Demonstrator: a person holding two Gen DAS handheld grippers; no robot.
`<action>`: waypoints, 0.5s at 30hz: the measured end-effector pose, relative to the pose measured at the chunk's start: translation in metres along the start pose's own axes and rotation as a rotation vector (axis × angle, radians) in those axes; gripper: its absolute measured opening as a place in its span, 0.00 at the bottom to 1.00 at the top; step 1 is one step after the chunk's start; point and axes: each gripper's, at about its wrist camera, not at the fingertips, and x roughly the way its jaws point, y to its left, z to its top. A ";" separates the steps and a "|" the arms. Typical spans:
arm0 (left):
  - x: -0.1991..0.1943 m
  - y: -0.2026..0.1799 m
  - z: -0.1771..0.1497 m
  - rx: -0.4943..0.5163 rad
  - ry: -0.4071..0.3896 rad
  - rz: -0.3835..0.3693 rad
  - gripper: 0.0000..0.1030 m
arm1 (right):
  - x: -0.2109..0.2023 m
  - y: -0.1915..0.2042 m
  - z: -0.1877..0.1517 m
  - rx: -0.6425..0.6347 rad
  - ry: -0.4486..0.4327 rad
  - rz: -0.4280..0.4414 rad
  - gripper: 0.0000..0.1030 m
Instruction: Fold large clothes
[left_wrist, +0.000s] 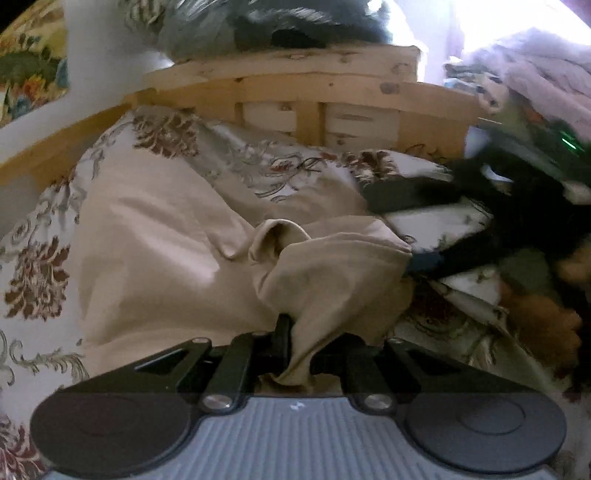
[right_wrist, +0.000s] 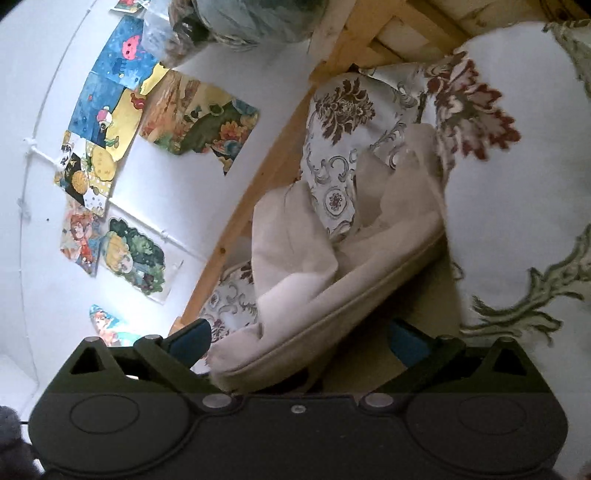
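Note:
A large beige garment (left_wrist: 155, 236) lies crumpled on a floral bedspread (left_wrist: 37, 280). My left gripper (left_wrist: 295, 347) is shut on a bunched fold of the garment, and the cloth rises out of the closed jaws. In the left wrist view my right gripper (left_wrist: 413, 236) reaches in from the right with its jaws apart at the garment's edge. In the right wrist view the right gripper (right_wrist: 299, 343) is open, its blue-padded fingers (right_wrist: 192, 339) wide apart on either side of the garment's hemmed edge (right_wrist: 332, 302).
A wooden bed frame (left_wrist: 295, 92) runs behind the bed. A white wall with colourful pictures (right_wrist: 103, 122) stands beside it. Piled clothes (left_wrist: 535, 74) lie at the back right. A brown plush toy (left_wrist: 539, 325) sits at the right.

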 end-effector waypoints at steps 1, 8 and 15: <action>-0.003 -0.004 -0.003 0.032 -0.009 -0.014 0.08 | 0.004 0.002 0.003 -0.003 -0.003 -0.011 0.96; 0.007 -0.018 -0.016 0.061 -0.004 -0.051 0.13 | 0.064 0.038 0.031 -0.223 0.145 -0.169 0.78; -0.030 0.012 -0.026 -0.071 -0.054 -0.164 0.58 | 0.088 0.032 0.014 -0.349 0.177 -0.299 0.29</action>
